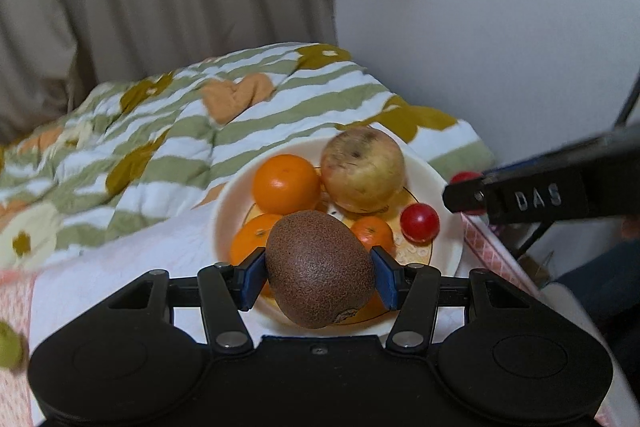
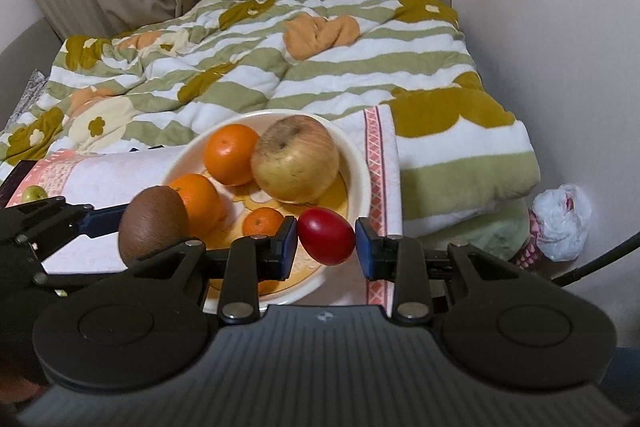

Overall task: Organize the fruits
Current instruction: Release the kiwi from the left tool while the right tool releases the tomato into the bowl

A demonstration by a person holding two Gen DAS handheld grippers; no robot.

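Observation:
My left gripper is shut on a brown kiwi, held just over the near rim of a cream bowl. The bowl holds a yellowish apple, two oranges, a small mandarin and a red fruit. My right gripper is shut on another small red fruit above the bowl's near right side. In the right wrist view the left gripper comes in from the left with the kiwi.
The bowl sits on a pink-and-white cloth over a bed with a green striped quilt. A small green fruit lies on the cloth at left. Curtains and a wall stand behind; a white plastic bag lies low right.

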